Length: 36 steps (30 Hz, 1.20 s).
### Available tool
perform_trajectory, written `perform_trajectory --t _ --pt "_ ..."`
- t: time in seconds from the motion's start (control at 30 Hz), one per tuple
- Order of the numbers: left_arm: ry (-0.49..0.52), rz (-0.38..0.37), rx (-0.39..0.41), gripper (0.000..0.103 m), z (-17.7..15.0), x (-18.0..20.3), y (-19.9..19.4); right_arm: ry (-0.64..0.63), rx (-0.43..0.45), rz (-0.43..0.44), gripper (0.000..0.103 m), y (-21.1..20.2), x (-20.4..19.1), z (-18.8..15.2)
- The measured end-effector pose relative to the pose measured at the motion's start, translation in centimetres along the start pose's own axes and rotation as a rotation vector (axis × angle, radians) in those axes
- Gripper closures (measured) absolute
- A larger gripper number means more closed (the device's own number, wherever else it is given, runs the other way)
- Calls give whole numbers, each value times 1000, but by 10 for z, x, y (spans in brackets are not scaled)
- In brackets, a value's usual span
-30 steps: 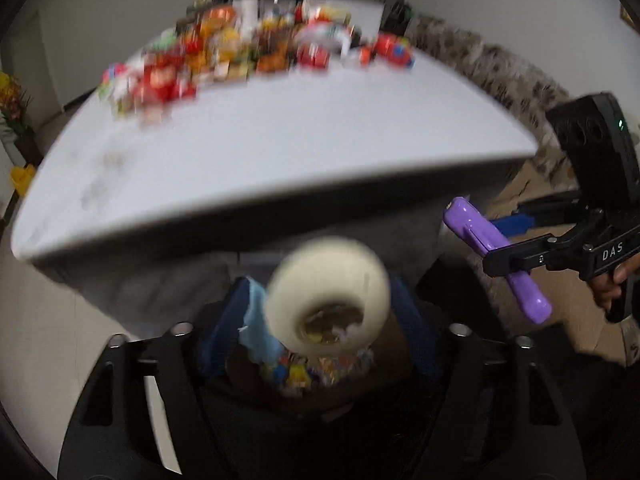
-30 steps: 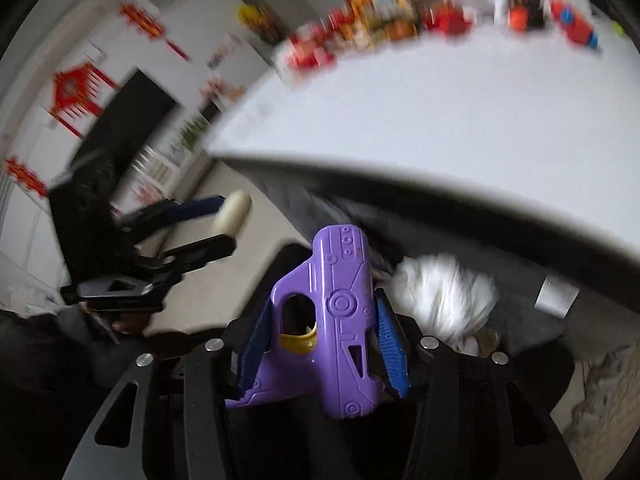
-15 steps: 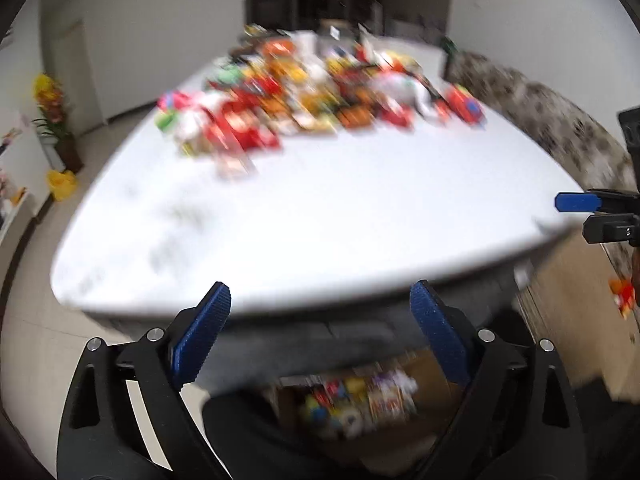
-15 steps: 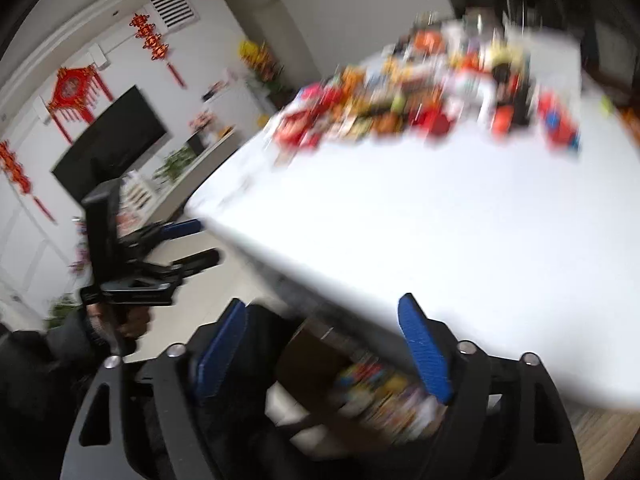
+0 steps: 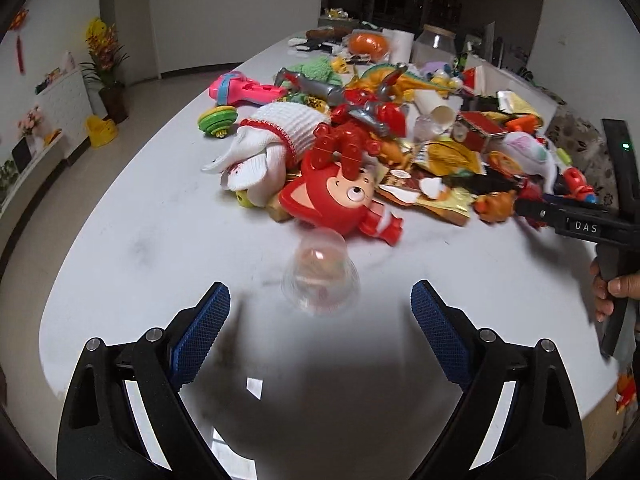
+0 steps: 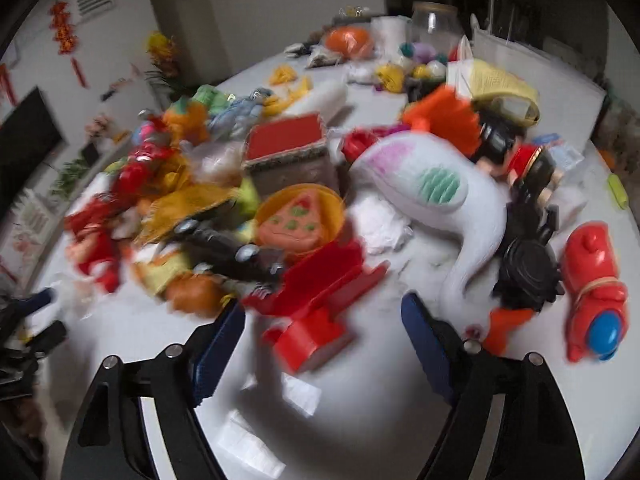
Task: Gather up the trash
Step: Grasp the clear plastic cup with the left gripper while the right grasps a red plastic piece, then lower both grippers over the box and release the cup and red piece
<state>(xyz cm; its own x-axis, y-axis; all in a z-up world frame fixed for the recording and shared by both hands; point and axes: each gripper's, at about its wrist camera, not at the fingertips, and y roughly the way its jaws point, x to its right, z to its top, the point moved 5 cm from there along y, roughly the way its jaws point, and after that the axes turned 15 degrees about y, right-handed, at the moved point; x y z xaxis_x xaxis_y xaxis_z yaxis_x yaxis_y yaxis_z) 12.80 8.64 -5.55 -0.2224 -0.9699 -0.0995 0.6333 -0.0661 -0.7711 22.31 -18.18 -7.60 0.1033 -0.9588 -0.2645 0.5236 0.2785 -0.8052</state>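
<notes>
A clear plastic dome [image 5: 320, 276], thin-walled and rounded like half a capsule, lies on the white desk [image 5: 160, 216] just ahead of the left gripper [image 5: 320, 328], between the lines of its two blue ribbed pads [image 5: 200, 336] but not touching either; something pale orange shows through its wall, too blurred to name. Behind it sprawls the heap: a glossy red cartoon-fox toy [image 5: 340, 204] of hard plastic, a knitted white glove with red trim [image 5: 272, 144], crinkled gold foil wrappers [image 5: 444, 160], a pink plastic toy [image 5: 244, 92] and a cardboard tube [image 5: 434, 106]. The left jaws stand wide apart and hold nothing. In the right wrist view, which is smeared by motion, the right gripper [image 6: 324, 320] hangs over the desk's edge with its jaws likewise spread wide and empty; a red plastic block-shaped toy [image 6: 320, 304] lies between and just ahead of them. Beyond it are a soft white plush with a pink and green patch [image 6: 436, 196], a round orange pizza toy [image 6: 300, 220] and a red toy with a blue button [image 6: 596, 296].
</notes>
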Motion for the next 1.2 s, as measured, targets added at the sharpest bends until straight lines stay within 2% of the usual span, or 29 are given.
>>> perform_trajectory --t 0.07,0.1,0.2,0.23,0.27,0.3,0.4,0.47,0.53,0.63,0.77,0.9,1.0,1.1,1.2 --pt "6 -1 -22 13 4 0 10 -29 3 -2 64 0 -5 -1" --pt "7 -2 -34 13 7 0 16 -38 3 -8 69 -2 -5 -4" --pt "14 18 -66 14 13 0 30 -44 9 -5 70 -8 -1 -10" --pt "30 34 -74 21 16 2 31 -30 5 7 70 -11 1 -12" --pt "40 38 -61 42 16 5 28 2 -3 28 70 -15 7 -14" --pt "50 25 -50 69 17 8 25 27 -11 45 70 -19 10 -18" --pt "37 -50 -45 70 9 16 12 101 -18 127 70 -41 16 -33" --pt "53 -55 -5 70 1 26 -10 116 -8 179 70 -60 16 -43" --pt "70 -65 36 70 -7 35 -34 105 8 205 70 -83 13 -57" --pt "105 -122 91 70 -26 56 -79 85 13 275 70 -118 7 -80" --pt "154 -182 114 70 -49 82 -114 30 11 333 70 -156 -5 -113" --pt "217 -194 89 70 -76 105 -130 -27 -26 353 70 -182 -15 -155" --pt "254 -220 47 70 -102 117 -132 -72 -100 361 71 -191 -19 -193" --pt "280 -225 -19 70 -129 125 -121 -95 -185 361 72 -185 -18 -229" --pt "305 -218 -88 67 -155 128 -100 -81 -283 351 72 -161 -14 -259"
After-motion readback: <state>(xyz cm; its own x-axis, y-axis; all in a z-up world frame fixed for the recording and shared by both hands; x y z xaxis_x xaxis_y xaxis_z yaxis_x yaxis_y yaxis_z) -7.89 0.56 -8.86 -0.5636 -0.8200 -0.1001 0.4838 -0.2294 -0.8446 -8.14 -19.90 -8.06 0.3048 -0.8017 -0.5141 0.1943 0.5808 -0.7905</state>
